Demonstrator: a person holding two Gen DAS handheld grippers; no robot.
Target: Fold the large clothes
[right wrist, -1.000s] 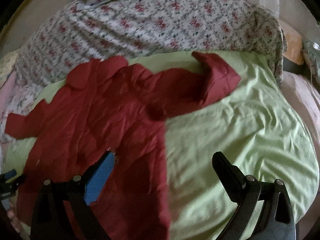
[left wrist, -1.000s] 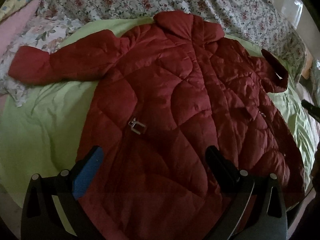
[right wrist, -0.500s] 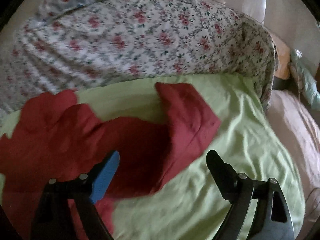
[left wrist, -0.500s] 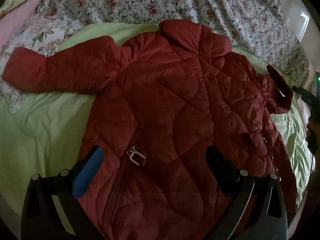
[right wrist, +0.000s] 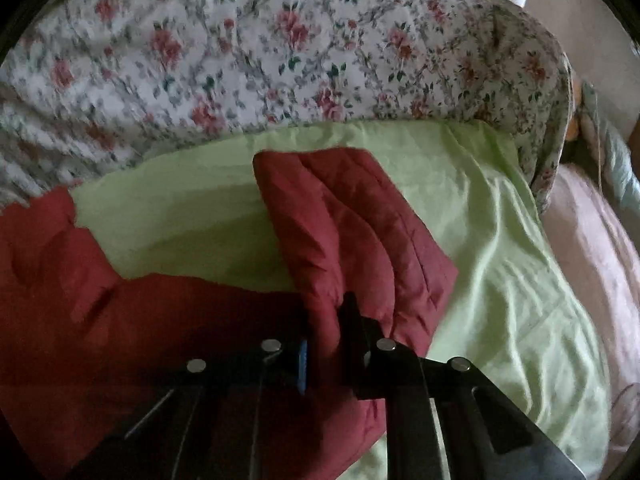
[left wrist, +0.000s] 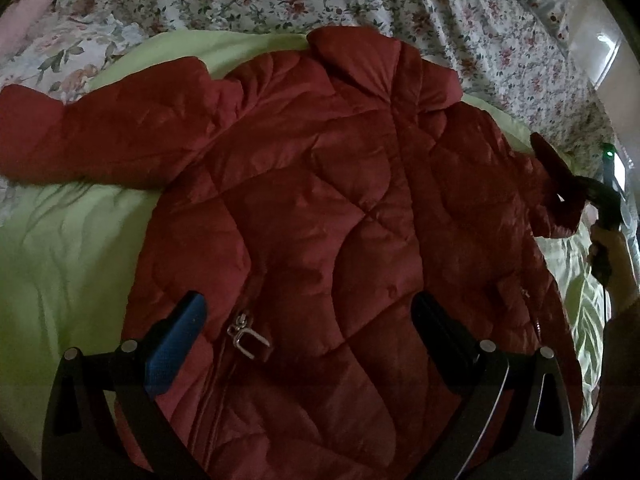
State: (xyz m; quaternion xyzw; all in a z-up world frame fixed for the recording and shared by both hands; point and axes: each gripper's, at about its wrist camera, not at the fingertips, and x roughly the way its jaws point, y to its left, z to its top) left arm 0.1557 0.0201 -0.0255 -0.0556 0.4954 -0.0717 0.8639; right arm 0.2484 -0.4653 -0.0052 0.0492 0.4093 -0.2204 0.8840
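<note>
While one green sheet (left wrist: 60,264) covers the bed, one red padded jacket (left wrist: 320,220) lies ahead of the gaping, empty left tool (left wrist: 308,320); the right tool (right wrist: 326,340), wide earlier, has just clamped one sleeve cuff (right wrist: 352,232).

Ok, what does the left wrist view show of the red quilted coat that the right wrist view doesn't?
Left wrist only: the red quilted coat's whole front spread flat, its collar, metal zipper pull, the far sleeve stretched out to the left, and the open left gripper hovering above the coat.
Right wrist only: close up, the right gripper, whose jaws have just been closing, pinches the near sleeve's cuff.
Both: the coat, the light green sheet, the floral quilt and, small at the left view's right edge, that same grip.
</note>
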